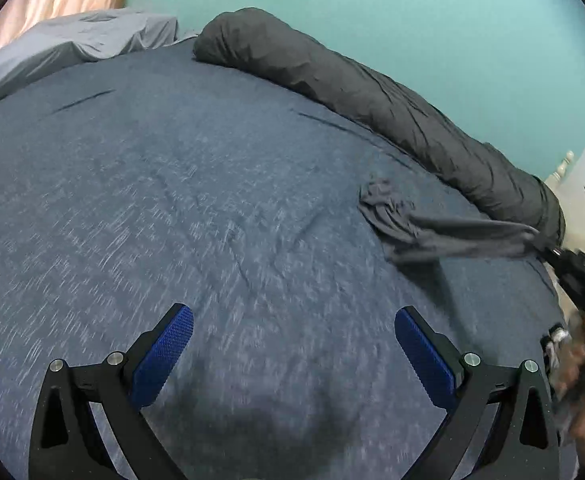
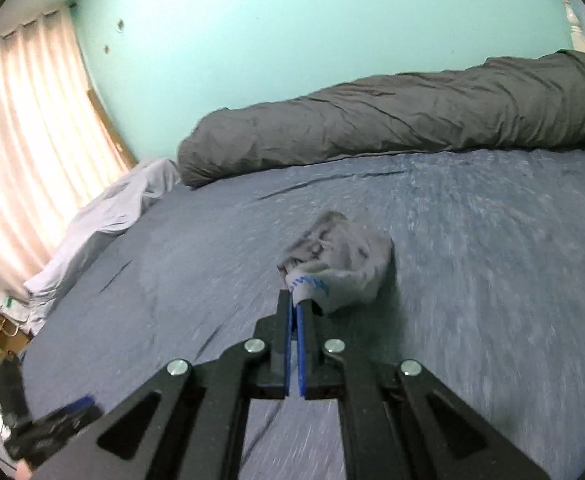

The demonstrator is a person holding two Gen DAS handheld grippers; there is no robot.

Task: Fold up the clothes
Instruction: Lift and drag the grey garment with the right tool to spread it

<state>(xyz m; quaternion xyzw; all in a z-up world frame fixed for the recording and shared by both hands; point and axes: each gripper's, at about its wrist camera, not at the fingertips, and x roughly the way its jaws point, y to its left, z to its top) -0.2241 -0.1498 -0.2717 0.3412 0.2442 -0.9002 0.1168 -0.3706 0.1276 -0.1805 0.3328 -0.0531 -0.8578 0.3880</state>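
Garment [image 2: 344, 264] pinched by right tool [image 2: 294, 300] over blue bed [image 1: 172, 200]; left tool [image 1: 292, 320] spread, teal wall [image 2: 292, 40].

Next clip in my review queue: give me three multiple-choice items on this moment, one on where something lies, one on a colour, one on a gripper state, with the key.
1. Where does the rolled dark grey duvet lie?
A. Along the far side of the bed, by the wall
B. On the floor
C. Between the left gripper's fingers

2. What colour is the bed sheet?
A. Red
B. Blue
C. White

3. What is the state of the right gripper?
A. Wide open over the sheet
B. Shut on nothing
C. Shut on the grey garment

Key: 1 A, the roll runs along the sheet's far edge under the turquoise wall. 2 B, the sheet is mottled blue in both views. 3 C, its jaws are pressed together with the cloth's edge pinched at the tips, while the left gripper is open.
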